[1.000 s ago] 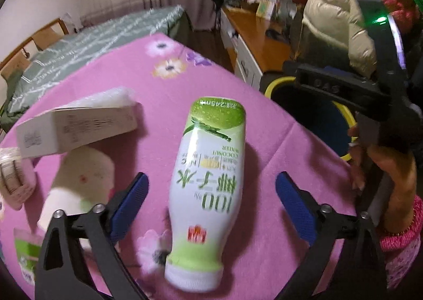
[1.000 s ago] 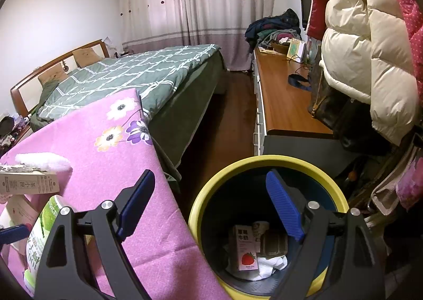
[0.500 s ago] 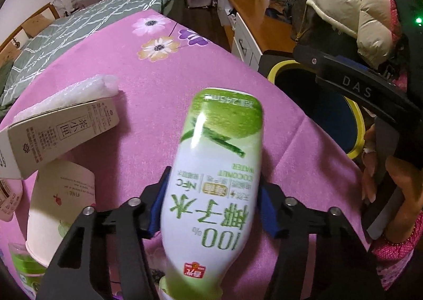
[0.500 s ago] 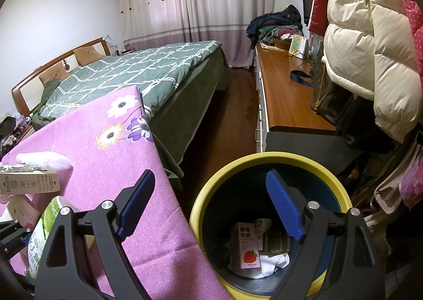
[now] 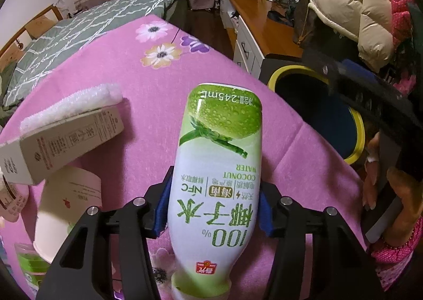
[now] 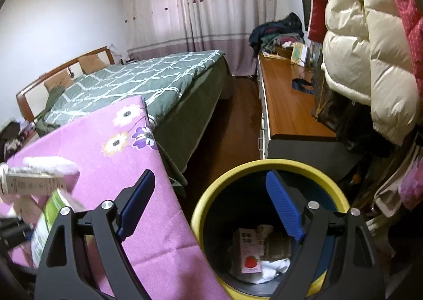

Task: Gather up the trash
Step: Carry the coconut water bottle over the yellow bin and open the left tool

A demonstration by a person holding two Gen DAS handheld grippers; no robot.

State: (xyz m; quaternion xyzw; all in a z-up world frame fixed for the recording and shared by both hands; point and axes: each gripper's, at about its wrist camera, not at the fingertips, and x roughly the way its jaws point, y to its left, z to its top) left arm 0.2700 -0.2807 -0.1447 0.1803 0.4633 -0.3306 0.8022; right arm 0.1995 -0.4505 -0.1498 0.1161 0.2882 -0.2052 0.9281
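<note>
Left wrist view: the left hand-held gripper (image 5: 212, 207) has just been closing, and its blue pads (image 5: 161, 207) now pinch the coconut water bottle (image 5: 218, 176) at mid-body; a second ago the jaws stood wide on either side of it. The bottle now looks closer to the camera, its base pointing away from the gripper and its neck toward the camera, over the pink flowered worktop (image 5: 148, 83). Left of the gripper lie a grey carton (image 5: 60, 141), a white foam pad (image 5: 71, 104) beyond it and a paper cup (image 5: 66, 210) nearer the camera, all placed as before. To the right, past the worktop edge, is the yellow-rimmed bin (image 5: 317, 104).

In the right wrist view the right hand-held gripper (image 6: 211, 210) is spread with nothing between its pads, unchanged, hanging above the bin (image 6: 264, 165), which holds a strawberry milk carton (image 6: 249, 255) and crumpled paper. The bottle (image 6: 47, 218) shows at its far left.
</note>
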